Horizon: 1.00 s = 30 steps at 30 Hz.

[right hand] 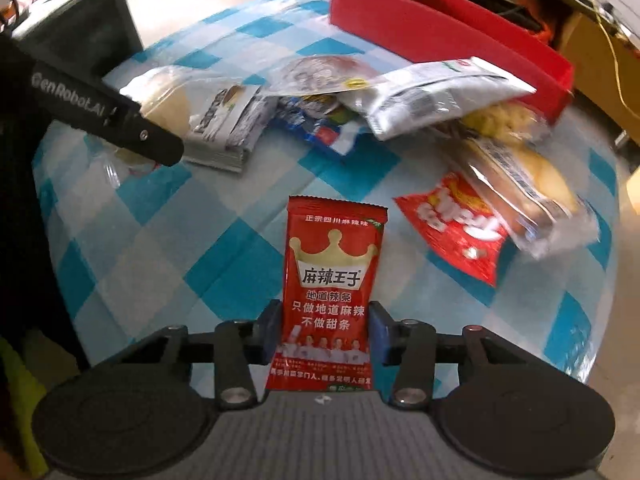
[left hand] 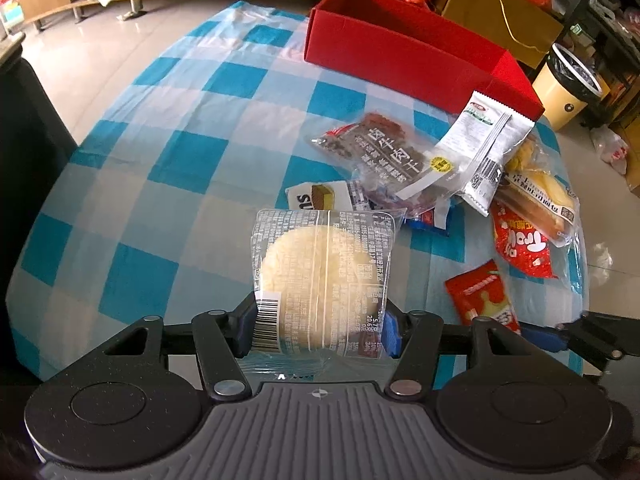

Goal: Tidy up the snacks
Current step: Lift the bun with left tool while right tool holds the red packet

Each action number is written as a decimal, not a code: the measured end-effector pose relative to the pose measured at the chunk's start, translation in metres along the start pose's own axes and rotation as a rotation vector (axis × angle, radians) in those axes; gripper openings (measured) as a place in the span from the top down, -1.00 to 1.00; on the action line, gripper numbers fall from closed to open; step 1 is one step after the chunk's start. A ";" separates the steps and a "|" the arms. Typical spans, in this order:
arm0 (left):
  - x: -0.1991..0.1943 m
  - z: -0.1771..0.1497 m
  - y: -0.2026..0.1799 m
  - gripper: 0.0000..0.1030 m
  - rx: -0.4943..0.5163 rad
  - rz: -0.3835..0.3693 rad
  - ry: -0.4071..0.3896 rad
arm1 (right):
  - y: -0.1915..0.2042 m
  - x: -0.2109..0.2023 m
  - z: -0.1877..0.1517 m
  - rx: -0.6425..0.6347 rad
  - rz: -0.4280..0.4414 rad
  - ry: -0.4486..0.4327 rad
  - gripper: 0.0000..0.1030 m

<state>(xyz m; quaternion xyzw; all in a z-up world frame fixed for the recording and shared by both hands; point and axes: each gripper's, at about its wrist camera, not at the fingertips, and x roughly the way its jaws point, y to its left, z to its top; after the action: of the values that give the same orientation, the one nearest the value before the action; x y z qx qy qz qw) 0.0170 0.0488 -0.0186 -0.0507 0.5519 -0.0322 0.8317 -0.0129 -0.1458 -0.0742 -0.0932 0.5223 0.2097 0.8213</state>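
Observation:
My left gripper (left hand: 318, 334) is shut on a clear-wrapped round pale pastry (left hand: 320, 272), its blue pads pressing both sides just above the checked tablecloth (left hand: 180, 148). My right gripper (right hand: 325, 332) is shut on a red spicy-strip packet (right hand: 332, 280) with a gold crown, held upright. That packet (left hand: 480, 296) also shows in the left wrist view at lower right. A heap of snacks lies between me and the red box (left hand: 400, 48): a dark jerky packet (left hand: 380, 152), a white packet (left hand: 480, 144), wrapped bread (left hand: 536, 196) and another red packet (left hand: 520, 244).
The red box (right hand: 440, 28) stands open at the table's far side. A yellow bin (left hand: 568, 84) and cardboard boxes are on the floor beyond the right edge. A dark chair (left hand: 32, 128) stands off the left edge. The cloth left of the heap is bare.

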 end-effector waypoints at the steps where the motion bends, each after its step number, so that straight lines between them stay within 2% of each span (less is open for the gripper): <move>1: -0.002 0.001 -0.001 -0.27 -0.003 -0.006 0.004 | -0.006 -0.006 -0.002 0.035 0.022 -0.018 0.15; 4: -0.012 0.006 -0.006 -0.27 -0.004 -0.050 -0.017 | -0.017 -0.023 -0.003 0.125 0.083 -0.077 0.15; 8: -0.010 0.018 -0.017 -0.27 0.013 -0.046 -0.035 | -0.030 -0.039 0.009 0.202 0.138 -0.164 0.17; 11: -0.003 0.028 -0.022 -0.27 0.012 -0.054 -0.028 | -0.038 -0.040 0.016 0.225 0.149 -0.187 0.19; 13: -0.001 0.031 -0.025 -0.27 0.019 -0.044 -0.032 | -0.041 -0.038 0.017 0.236 0.170 -0.183 0.20; 16: 0.003 0.033 -0.025 -0.27 0.021 -0.045 -0.025 | -0.034 -0.025 0.014 0.182 0.119 -0.127 0.20; 21: 0.010 0.029 -0.026 -0.28 0.022 -0.056 0.006 | -0.024 0.006 0.016 0.127 0.082 -0.048 0.18; 26: 0.010 0.026 -0.023 -0.28 0.026 -0.043 0.002 | -0.010 0.015 0.021 0.056 0.038 -0.049 -0.13; 28: 0.011 0.026 -0.019 -0.27 0.011 -0.045 0.010 | -0.011 0.015 0.022 0.082 0.059 -0.032 -0.14; 30: 0.010 0.025 -0.017 -0.27 0.005 -0.049 0.006 | -0.020 0.012 0.023 0.169 0.119 -0.043 -0.14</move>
<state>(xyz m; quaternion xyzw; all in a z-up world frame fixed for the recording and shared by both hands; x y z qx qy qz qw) 0.0444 0.0320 -0.0164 -0.0619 0.5530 -0.0542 0.8291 0.0196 -0.1521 -0.0760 0.0121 0.5249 0.2155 0.8234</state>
